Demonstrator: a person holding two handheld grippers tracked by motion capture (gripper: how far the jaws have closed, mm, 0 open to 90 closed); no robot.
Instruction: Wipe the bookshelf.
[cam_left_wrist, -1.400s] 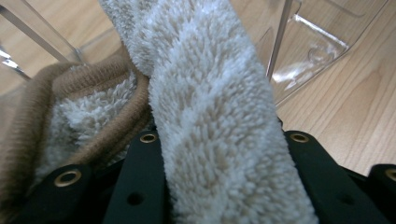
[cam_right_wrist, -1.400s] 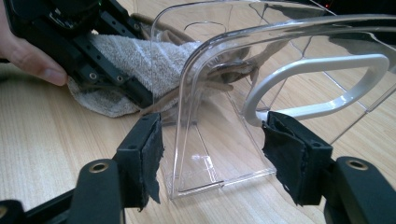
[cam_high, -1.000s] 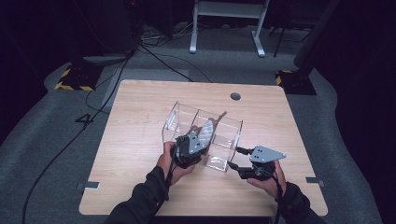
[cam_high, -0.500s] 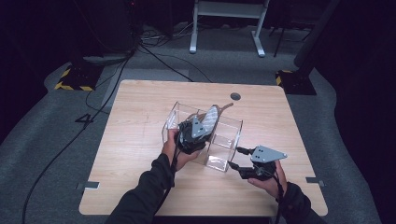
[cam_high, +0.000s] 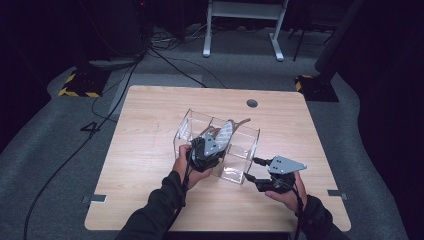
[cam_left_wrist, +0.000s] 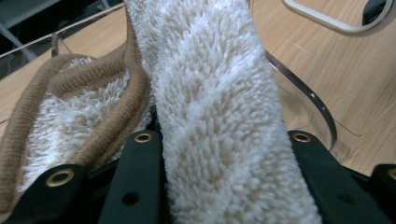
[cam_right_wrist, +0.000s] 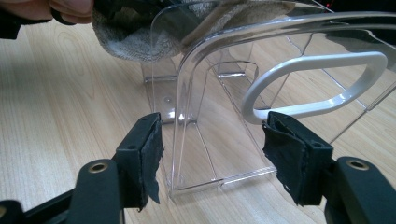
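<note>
the fluffy cream slipper (cam_left_wrist: 224, 116), brown-trimmed, is hanging over the clear acrylic organizer (cam_high: 240, 150) at mid worktop (cam_high: 145, 130), pinched between the jaws of the left hand-held gripper (cam_high: 209, 146). it is sitting partly above the divider wall, so it is likely risking catching on the rim and tipping the light box. the right hand-held gripper (cam_right_wrist: 212, 163) is standing wide open around the box's near corner, gripping nothing, so nothing is bracing the box against sliding. a white loop handle (cam_right_wrist: 317, 84) is showing through the box's clear wall.
</note>
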